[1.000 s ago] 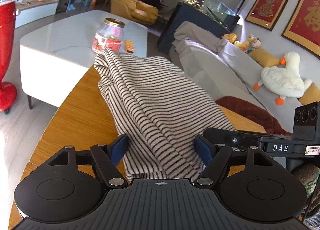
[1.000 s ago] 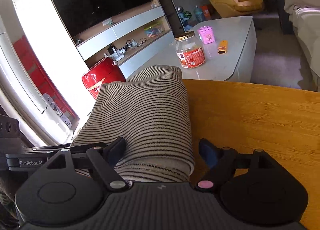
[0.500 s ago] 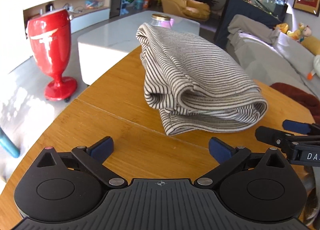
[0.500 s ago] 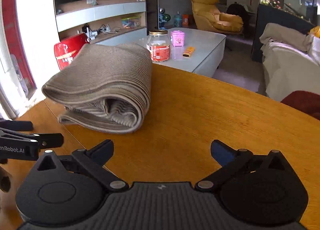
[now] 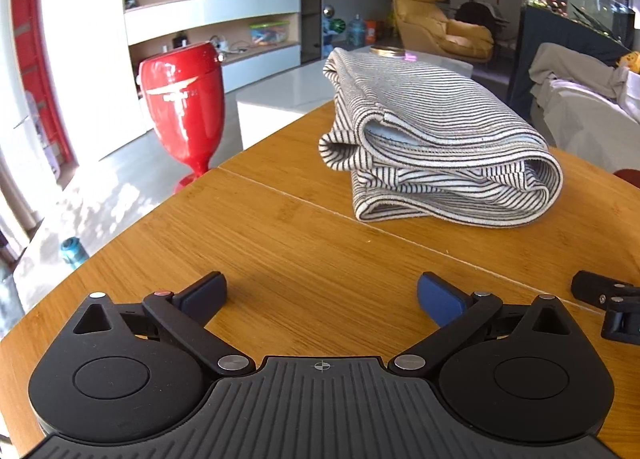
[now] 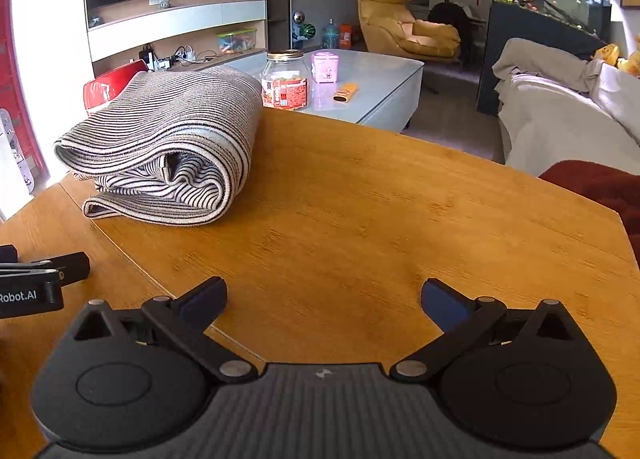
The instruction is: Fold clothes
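- The left tool (image 5: 320, 295) sits low over the wooden counter (image 5: 280, 259), its blue-tipped fingers (image 5: 438, 297) spread wide with nothing between them.
- The right tool (image 6: 324, 299) is likewise spread wide and empty, hovering over bare wood near the counter's near edge.
- A second ago both tools were closed around the striped fabric; half a second ago they had let go and drawn back. Now they are farther back still, and the garment lies well apart from both.
- The striped garment (image 5: 432, 139) rests on the counter as a thick folded bundle, layers stacked and the rounded fold facing the right tool's side; in the right wrist view it (image 6: 168, 147) lies to the left.
- Judged from this, the fold appears finished and released; the bundle holds its shape unaided.
- Beyond the counter: a red pedestal vase (image 5: 184, 99) on the floor, a white coffee table (image 6: 380, 75) carrying a glass jar (image 6: 286, 79), and a dark red cloth (image 6: 600, 187) off the counter's right edge.
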`<state>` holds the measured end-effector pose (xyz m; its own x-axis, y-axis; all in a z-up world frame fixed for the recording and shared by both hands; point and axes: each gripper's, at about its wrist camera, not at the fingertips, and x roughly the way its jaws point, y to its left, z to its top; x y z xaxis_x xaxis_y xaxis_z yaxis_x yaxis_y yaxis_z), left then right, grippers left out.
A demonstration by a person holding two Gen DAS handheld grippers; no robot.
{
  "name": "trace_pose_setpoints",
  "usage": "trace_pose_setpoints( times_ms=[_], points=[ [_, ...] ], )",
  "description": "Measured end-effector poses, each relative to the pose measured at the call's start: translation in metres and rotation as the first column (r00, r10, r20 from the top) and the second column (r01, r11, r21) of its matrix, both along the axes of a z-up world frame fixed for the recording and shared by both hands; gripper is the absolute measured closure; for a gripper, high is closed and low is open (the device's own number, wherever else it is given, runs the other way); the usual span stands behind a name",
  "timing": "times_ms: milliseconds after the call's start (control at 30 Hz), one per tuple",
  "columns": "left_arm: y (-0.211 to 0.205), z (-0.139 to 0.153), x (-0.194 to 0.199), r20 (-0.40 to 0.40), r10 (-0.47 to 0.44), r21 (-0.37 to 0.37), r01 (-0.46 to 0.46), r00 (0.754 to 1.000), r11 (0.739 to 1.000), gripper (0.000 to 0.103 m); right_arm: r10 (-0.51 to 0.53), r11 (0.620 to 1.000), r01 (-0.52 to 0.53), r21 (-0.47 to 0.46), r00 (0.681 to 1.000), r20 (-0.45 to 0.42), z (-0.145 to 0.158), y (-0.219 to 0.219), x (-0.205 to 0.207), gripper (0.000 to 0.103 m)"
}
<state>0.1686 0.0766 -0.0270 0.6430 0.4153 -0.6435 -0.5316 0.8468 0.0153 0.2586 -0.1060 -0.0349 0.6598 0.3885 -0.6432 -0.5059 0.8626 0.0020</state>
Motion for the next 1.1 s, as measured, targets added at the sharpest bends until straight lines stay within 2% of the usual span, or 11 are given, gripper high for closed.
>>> trace_pose_setpoints(
  times_ms=[300, 1100],
  points=[
    [-0.003, 0.0, 0.023, 0.003, 0.013, -0.01, -0.013, 1.0, 1.0, 0.0, 0.021, 1.0, -0.021, 0.0, 1.0, -0.001, 0.001, 0.011, 0.017, 0.0],
    [-0.002, 0.0, 0.025, 0.003, 0.021, -0.01, -0.021, 1.0, 1.0, 0.0, 0.021, 1.0, -0.021, 0.0, 1.0, 0.0, 0.0, 0.011, 0.016, 0.0]
  ],
)
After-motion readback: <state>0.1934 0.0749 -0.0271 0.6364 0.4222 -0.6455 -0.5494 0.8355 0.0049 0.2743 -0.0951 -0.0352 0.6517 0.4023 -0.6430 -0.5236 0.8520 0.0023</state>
